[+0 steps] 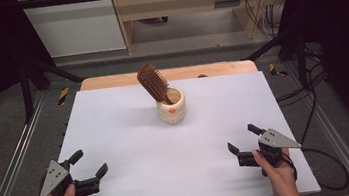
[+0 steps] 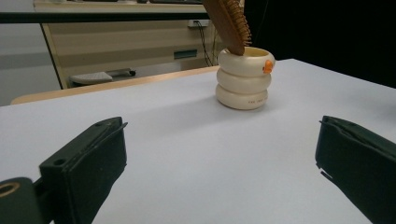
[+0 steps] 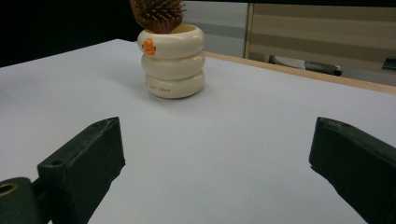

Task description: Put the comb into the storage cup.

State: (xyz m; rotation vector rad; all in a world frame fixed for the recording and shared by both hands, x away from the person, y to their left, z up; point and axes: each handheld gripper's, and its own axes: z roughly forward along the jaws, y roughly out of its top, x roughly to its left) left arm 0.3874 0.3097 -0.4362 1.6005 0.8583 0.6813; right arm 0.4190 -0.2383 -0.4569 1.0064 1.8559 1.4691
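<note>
One wooden hairbrush (image 1: 153, 82) is standing handle-down in one cream ringed holder (image 1: 171, 106), its bristled head leaning out over the rim toward the far left, and the pair is sitting a little beyond the middle of the white tabletop (image 1: 134, 153), well apart from both tools. Two grippers are waiting near the front edge, each held by one hand: the left gripper (image 1: 90, 165) is hovering at the near left corner with its jaws spread wide and nothing between them, and the right gripper (image 1: 244, 139) is sitting at the near right with its jaws just as far apart and just as bare. The holder is showing three stacked rings and a small orange mark (image 2: 267, 66) near its lip, plus a line of tiny print low on its side that I am finding too small to read. The white sheet is lying over a wooden table whose pale edge (image 1: 110, 80) is peeking out along the far side. Beyond it, a light wood cabinet (image 1: 176, 7) is standing against the back of the room, black curtains are hanging at both sides, and cables (image 1: 311, 81) are trailing across the grey floor on the right. In both gripper views the top of the brush is running out of frame, and its handle is sitting hidden inside the holder.
</note>
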